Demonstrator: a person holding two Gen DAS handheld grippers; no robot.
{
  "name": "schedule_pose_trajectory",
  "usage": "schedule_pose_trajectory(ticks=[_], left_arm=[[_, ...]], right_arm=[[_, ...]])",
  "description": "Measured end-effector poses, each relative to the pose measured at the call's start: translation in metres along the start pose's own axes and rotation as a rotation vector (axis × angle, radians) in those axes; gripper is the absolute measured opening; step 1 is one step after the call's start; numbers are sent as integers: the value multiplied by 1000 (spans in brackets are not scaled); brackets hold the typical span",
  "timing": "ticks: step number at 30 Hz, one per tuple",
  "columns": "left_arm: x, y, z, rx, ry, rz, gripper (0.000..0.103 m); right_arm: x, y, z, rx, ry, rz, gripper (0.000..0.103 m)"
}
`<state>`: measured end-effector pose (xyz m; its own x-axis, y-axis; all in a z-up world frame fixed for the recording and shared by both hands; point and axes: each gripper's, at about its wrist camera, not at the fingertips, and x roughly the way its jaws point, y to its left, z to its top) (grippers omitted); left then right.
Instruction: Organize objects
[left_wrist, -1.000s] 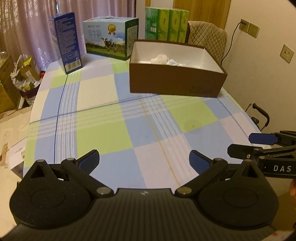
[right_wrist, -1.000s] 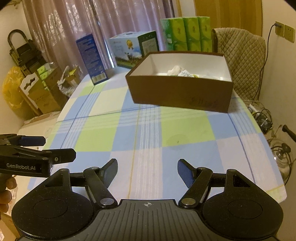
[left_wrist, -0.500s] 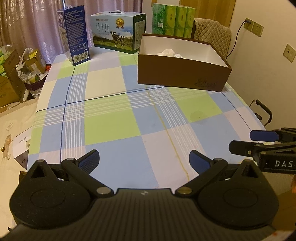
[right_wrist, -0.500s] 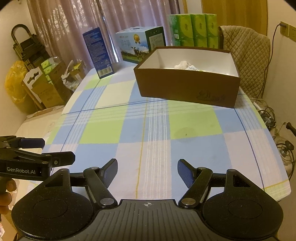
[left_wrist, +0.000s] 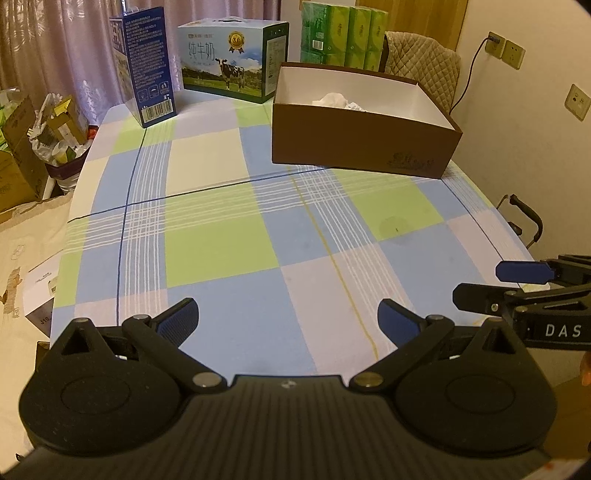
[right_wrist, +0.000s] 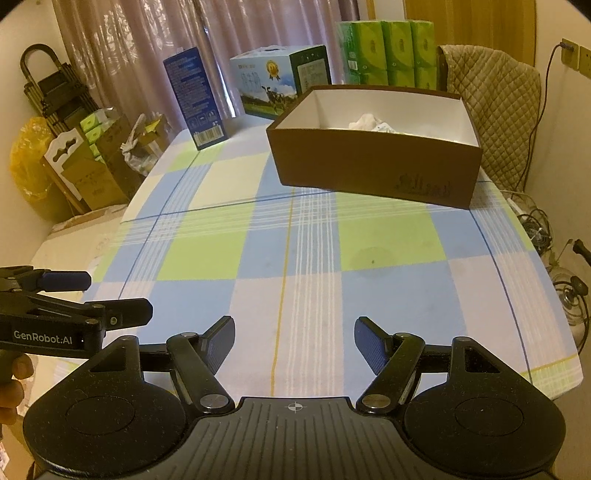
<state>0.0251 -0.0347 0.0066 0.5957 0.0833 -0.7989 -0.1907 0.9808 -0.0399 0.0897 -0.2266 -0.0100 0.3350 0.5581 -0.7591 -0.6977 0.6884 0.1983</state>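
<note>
An open brown box (left_wrist: 364, 146) (right_wrist: 373, 170) with a white inside stands at the far right of the checked tablecloth (left_wrist: 221, 240) (right_wrist: 303, 251). White crumpled items (left_wrist: 334, 99) (right_wrist: 367, 121) lie inside it. My left gripper (left_wrist: 288, 317) hangs open over the table's near edge, nothing between its fingers. My right gripper (right_wrist: 294, 339) is open too, also empty, beside the left one. Each gripper shows at the side of the other's view: the right gripper (left_wrist: 517, 280) and the left gripper (right_wrist: 92, 295).
A tall blue carton (left_wrist: 144, 62) (right_wrist: 195, 99), a milk case with a cow picture (left_wrist: 232, 61) (right_wrist: 280, 83) and green tissue packs (left_wrist: 340, 35) (right_wrist: 388, 50) stand at the table's far end. A quilted chair (right_wrist: 491, 107) is behind the box. Cardboard boxes and bags (right_wrist: 92, 155) crowd the floor at left.
Both grippers have pulled back and up from the table, so more of the cloth shows and the brown box looks farther off. Both stay open and empty.
</note>
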Motion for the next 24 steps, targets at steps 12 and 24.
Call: schedule_pose_trajectory(ticks=[12,24], left_arm=[[3,1,2,-7,3,2,102],[6,1,5,-8,-1,-4,102]], right_arm=[[1,0,2,1,2,-3,69],[5,-2,5,5,2,-8,69]])
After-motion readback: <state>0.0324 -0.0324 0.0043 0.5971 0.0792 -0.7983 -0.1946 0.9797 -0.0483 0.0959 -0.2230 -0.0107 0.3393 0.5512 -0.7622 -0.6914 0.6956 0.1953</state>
